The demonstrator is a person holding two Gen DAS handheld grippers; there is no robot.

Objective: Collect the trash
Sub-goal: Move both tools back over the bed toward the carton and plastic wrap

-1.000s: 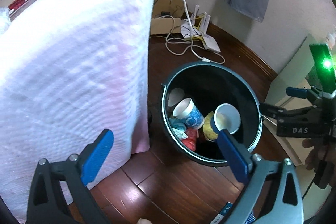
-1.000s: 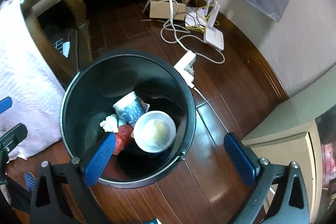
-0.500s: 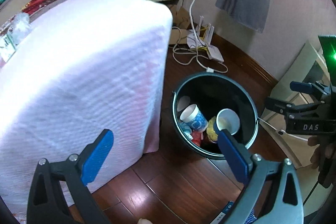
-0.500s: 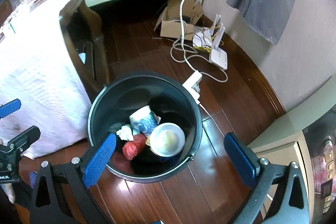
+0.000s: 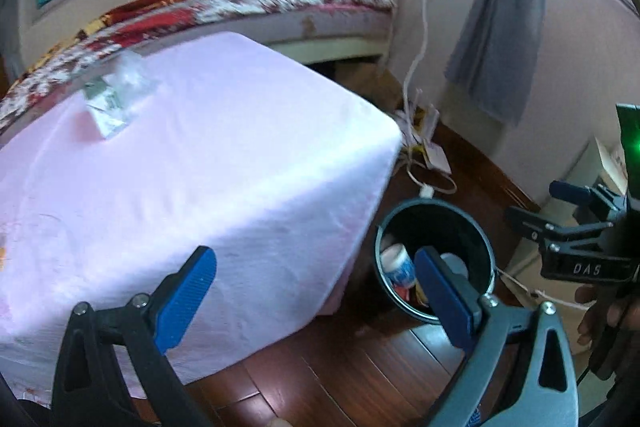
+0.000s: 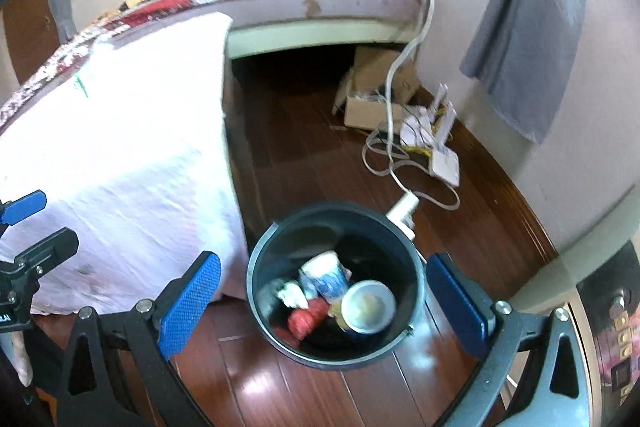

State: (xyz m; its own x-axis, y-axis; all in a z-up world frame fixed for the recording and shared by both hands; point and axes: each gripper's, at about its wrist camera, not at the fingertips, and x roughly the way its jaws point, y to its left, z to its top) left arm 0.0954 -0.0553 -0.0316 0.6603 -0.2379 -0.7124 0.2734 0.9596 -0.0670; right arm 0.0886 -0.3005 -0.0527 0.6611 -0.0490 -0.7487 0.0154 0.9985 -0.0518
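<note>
The left gripper (image 5: 316, 291) and right gripper (image 6: 324, 293) both hang with jaws spread wide, holding nothing. The black trash bin (image 6: 256, 269) stands on the wooden floor (image 6: 472, 227) beside the pink-clothed table (image 5: 200, 163), holding a blue-patterned paper cup (image 6: 326, 275), a white cup (image 6: 368, 309) and red trash (image 6: 306, 321).

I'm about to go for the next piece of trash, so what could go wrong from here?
The crumpled clear plastic wrapper lies flat on the pink tablecloth; the left gripper, open, might pinch cloth with it. The round black trash bin stands close beside the draped cloth, so a snag could nudge it. White cables trail on the floor just behind the bin.
</note>
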